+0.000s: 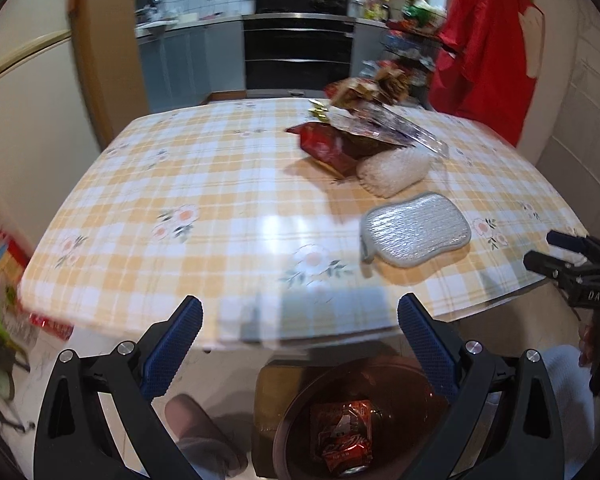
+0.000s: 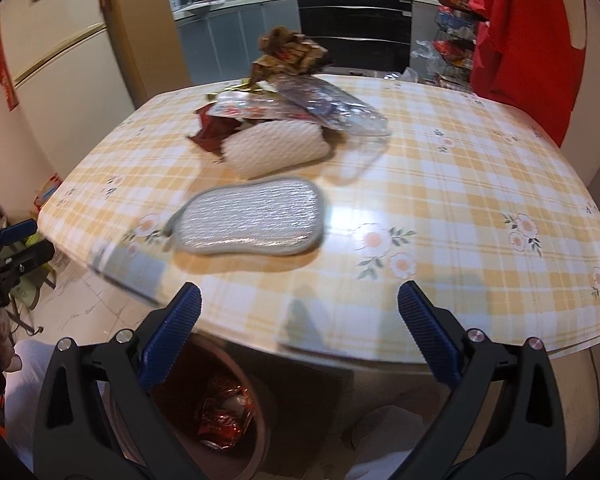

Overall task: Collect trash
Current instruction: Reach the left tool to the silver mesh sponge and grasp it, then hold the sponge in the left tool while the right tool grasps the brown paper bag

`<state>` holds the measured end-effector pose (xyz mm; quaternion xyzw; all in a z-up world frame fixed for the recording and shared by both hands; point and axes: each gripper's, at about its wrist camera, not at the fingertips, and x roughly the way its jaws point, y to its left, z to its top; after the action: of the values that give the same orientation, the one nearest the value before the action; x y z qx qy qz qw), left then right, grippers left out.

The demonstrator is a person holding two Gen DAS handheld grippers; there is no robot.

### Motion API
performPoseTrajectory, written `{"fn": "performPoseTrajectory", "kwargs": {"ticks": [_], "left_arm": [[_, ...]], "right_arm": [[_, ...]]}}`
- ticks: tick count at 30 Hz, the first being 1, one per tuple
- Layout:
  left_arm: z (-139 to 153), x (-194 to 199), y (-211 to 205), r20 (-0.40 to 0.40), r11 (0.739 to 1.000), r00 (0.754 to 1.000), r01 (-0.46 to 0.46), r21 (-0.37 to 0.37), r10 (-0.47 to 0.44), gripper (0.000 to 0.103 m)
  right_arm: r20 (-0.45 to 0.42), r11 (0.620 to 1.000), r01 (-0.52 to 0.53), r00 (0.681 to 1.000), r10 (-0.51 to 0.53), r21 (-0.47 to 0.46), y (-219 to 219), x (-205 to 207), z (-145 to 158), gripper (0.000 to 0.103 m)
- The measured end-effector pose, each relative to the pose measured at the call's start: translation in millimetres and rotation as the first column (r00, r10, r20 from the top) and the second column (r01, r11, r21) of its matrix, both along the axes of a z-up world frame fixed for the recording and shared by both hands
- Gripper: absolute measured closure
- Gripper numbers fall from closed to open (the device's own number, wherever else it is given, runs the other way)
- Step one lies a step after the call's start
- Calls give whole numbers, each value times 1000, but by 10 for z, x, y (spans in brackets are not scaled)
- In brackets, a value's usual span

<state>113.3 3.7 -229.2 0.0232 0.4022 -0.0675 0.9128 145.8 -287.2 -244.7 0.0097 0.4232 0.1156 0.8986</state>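
A heap of trash (image 1: 360, 128) (image 2: 288, 96) lies toward the far side of the checked table (image 1: 204, 184) (image 2: 460, 184): red wrappers, clear plastic, brown crumpled paper and a white foam sleeve (image 1: 394, 170) (image 2: 276, 150). A grey sponge pad (image 1: 416, 230) (image 2: 252, 218) lies nearer. Below the table edge stands a dark bin (image 1: 364, 420) (image 2: 216, 412) holding a red wrapper. My left gripper (image 1: 300, 320) is open and empty at the near table edge. My right gripper (image 2: 300, 316) (image 1: 556, 256) is open and empty too.
A red cloth (image 1: 484, 40) (image 2: 524, 40) hangs at the right. Kitchen cabinets and a black oven (image 1: 300, 40) stand behind the table. A fridge (image 2: 52, 40) is at the left. A person's legs in light trousers (image 1: 568, 400) flank the bin. Boxes lie on the floor at left (image 1: 4, 264).
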Motion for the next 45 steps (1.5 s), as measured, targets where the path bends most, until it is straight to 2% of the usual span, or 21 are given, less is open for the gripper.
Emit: {"fn": "performPoseTrajectory", "kwargs": {"ticks": [3, 6, 9, 11, 12, 14, 17, 20, 23, 24, 26, 27, 31, 32, 33, 35, 36, 39, 42, 44, 45], "left_arm": [[-87, 231, -215, -24, 995, 995, 98, 7, -98, 7], [-192, 469, -491, -42, 972, 971, 235, 30, -234, 7], [-324, 675, -807, -53, 918, 922, 386, 88, -383, 7], [-447, 809, -1033, -75, 865, 877, 481, 144, -475, 7], [-492, 840, -1099, -82, 846, 861, 508, 162, -502, 7], [-622, 919, -1249, -105, 791, 820, 571, 219, -563, 7], [-779, 1006, -1371, -129, 738, 788, 610, 289, -602, 7], [-867, 1056, -1415, -137, 716, 777, 623, 316, -615, 7], [-872, 1093, -1411, -126, 723, 778, 621, 301, -616, 9], [-875, 1095, -1411, -124, 724, 777, 623, 295, -617, 11], [-866, 1079, -1413, -132, 724, 769, 636, 266, -626, 27], [-859, 1068, -1419, -130, 726, 772, 631, 274, -622, 31], [-827, 923, -1453, -118, 673, 742, 654, 346, -660, 64], [-792, 900, -1451, -106, 672, 738, 656, 344, -666, 72], [-749, 873, -1431, -93, 675, 738, 655, 340, -669, 76], [-623, 830, -1361, -46, 700, 752, 633, 331, -658, 87], [-563, 821, -1312, -23, 718, 763, 617, 322, -646, 89], [-341, 844, -1043, 44, 805, 820, 549, 226, -571, 93], [-202, 828, -798, 79, 859, 859, 493, 136, -505, 94], [-128, 818, -585, 97, 899, 894, 434, 53, -437, 95], [-104, 821, -518, 99, 911, 906, 412, 25, -412, 95]], "right_arm": [[-8, 999, 40, 999, -40, -12, -167, 133, -23, 6], [-19, 997, 77, 997, -77, 9, -363, 264, -38, 6], [-22, 993, 109, 994, -108, 40, -550, 388, -19, 6], [-20, 992, 121, 993, -120, 45, -620, 447, -3, 6], [-17, 991, 129, 992, -128, 42, -659, 477, 9, 6], [-15, 989, 143, 990, -142, 39, -724, 523, 26, 6], [-19, 986, 158, 987, -158, 45, -807, 574, 34, 6], [-27, 985, 170, 985, -169, 35, -838, 599, 13, 6], [-38, 982, 184, 982, -183, 35, -865, 618, -20, 6], [-41, 982, 187, 982, -185, 41, -873, 621, -29, 6], [-54, 980, 192, 980, -190, 52, -873, 628, -36, 6], [-56, 980, 191, 980, -188, 54, -873, 632, -36, 6], [-48, 985, 166, 985, -164, 41, -811, 618, 19, 6], [-45, 986, 161, 986, -159, 39, -798, 611, 35, 6], [-37, 988, 151, 988, -150, 36, -775, 605, 64, 6], [-19, 991, 133, 991, -132, 27, -734, 601, 136, 6], [-13, 992, 126, 992, -126, 23, -722, 600, 162, 6], [8, 995, 104, 995, -104, 8, -669, 633, 271, 6], [30, 997, 83, 996, -83, -2, -621, 693, 376, 6], [45, 998, 70, 997, -69, -4, -589, 752, 439, 6], [53, 998, 60, 997, -59, 1, -562, 807, 480, 6]]}}
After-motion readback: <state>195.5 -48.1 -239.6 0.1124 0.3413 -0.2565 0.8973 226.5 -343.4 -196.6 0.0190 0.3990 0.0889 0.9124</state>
